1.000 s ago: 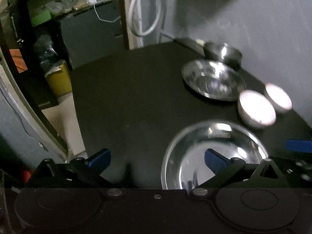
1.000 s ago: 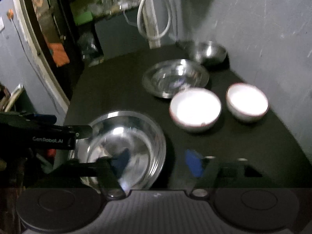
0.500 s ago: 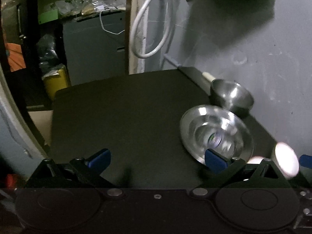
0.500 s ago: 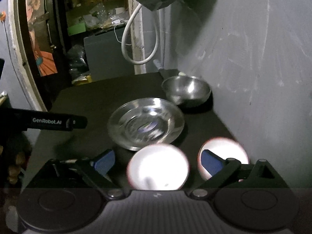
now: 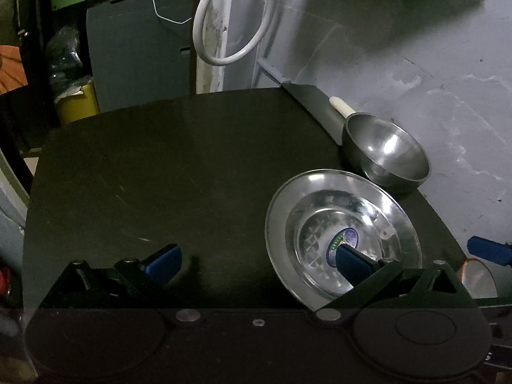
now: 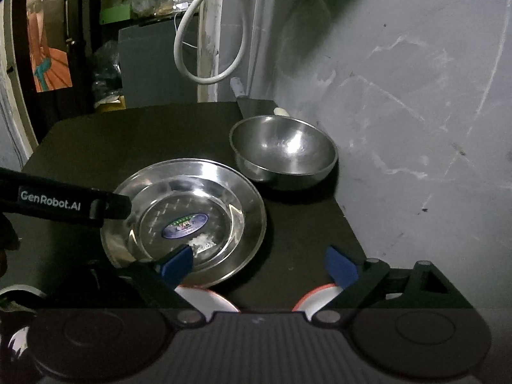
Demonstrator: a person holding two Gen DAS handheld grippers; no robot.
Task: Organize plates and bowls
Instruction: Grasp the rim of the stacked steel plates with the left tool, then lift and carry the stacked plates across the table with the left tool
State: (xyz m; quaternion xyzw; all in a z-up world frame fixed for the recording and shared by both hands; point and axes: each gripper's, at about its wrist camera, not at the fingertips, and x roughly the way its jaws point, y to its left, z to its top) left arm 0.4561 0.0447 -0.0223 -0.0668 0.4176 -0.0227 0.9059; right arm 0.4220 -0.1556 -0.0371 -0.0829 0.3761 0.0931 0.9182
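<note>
Right wrist view: both grippers' jaws were wide open, empty; steel plate [image 6: 184, 214] sat near-left of steel bowl [image 6: 283, 152] on tabletop [image 6: 96, 134]

"GenRobot.AI" reads in white on the black left gripper [image 6: 108, 206], left of the right claw. The steel plate's [image 6: 246, 198] oval sticker [image 6: 184, 221] is too small to read.
</note>
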